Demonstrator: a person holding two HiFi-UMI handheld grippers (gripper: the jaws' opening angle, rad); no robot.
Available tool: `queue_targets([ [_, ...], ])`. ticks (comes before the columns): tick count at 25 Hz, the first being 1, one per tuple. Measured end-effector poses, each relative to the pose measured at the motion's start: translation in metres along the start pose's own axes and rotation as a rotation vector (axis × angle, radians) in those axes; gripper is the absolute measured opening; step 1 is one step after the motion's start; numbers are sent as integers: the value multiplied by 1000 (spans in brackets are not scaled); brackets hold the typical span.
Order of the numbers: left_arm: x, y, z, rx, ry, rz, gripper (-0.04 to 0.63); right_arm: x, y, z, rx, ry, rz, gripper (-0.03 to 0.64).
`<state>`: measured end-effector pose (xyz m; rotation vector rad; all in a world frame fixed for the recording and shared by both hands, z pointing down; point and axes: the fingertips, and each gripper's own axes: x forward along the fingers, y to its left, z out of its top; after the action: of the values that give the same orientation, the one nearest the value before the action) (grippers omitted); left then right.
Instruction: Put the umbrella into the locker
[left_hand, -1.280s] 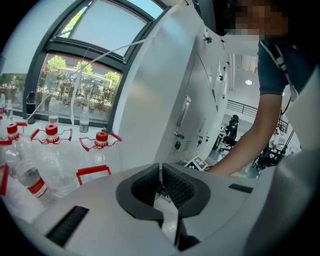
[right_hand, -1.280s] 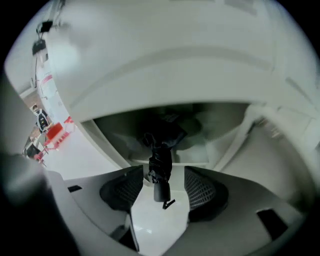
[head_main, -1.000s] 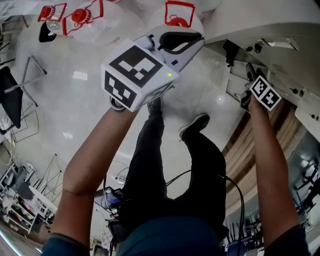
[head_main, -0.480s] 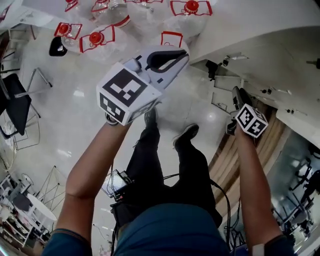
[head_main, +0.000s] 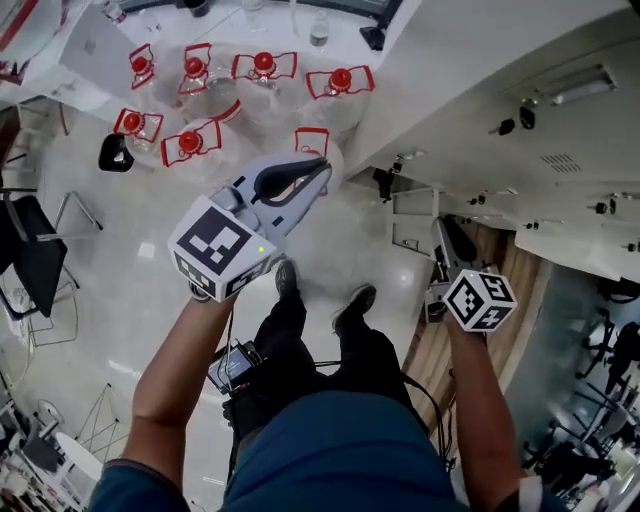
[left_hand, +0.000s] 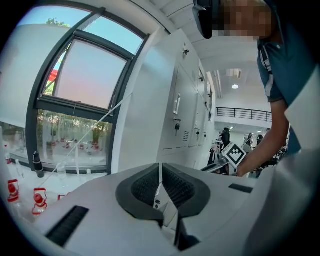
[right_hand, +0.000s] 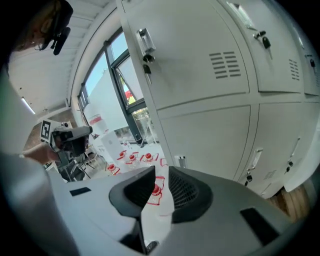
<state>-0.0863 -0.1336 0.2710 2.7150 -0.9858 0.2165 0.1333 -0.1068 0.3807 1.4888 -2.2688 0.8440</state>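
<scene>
**Umbrella out of sight; both hand-held grippers empty at the lockers**

The umbrella shows plainly in no view, so I cannot tell where it lies. At the far left of the head view, water bottles with red caps stand in a cluster on the pale floor, with a small black object just beside them (too small to identify).

Next comes the left hand-held gripper. Its pads are drawn together with nothing between them. The person's legs stand in the middle of the view.

Further right is the right hand-held gripper. Its jaws are closing with nothing between them, and through the gap only the bottles on the floor show. It points toward the white lockers, where one closed door carries a handle with a key hanging under it.

Judging by this, the task has barely begun. Three things would help the step in hand go well:
- Find the umbrella first, and spread the jaws wide before approaching it.
- Take it around the middle, where it should balance.
- Keep the other hand-held gripper free for the door handle, so the door can be swung fully clear before the umbrella goes in.
</scene>
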Motion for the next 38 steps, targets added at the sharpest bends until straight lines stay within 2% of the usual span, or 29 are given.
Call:
queue_targets([
  [9,-55,-32,85,36,-51,-25,34,-109,69,111,-23,-200,43,92],
  [15,-82,-55,129,58,-107,-62,34,-178,114,156,-105,-270,78,91],
  [21,-102,-78,167,134,-139,-111,34,-228,148,178,-202,-298,72,89],
  [26,-119,-100,187,187,-157,-137,34,-259,162,189,-215,-346,61,89],
  [30,-137,-116,194,212,-163,-147,34,-282,176,196,-219,-383,53,87],
  [33,-146,-125,196,221,-167,-150,34,-294,176,197,-220,-392,6,41],
  [38,-152,-132,191,214,-166,-139,34,-297,171,194,-208,-388,-1,38],
])
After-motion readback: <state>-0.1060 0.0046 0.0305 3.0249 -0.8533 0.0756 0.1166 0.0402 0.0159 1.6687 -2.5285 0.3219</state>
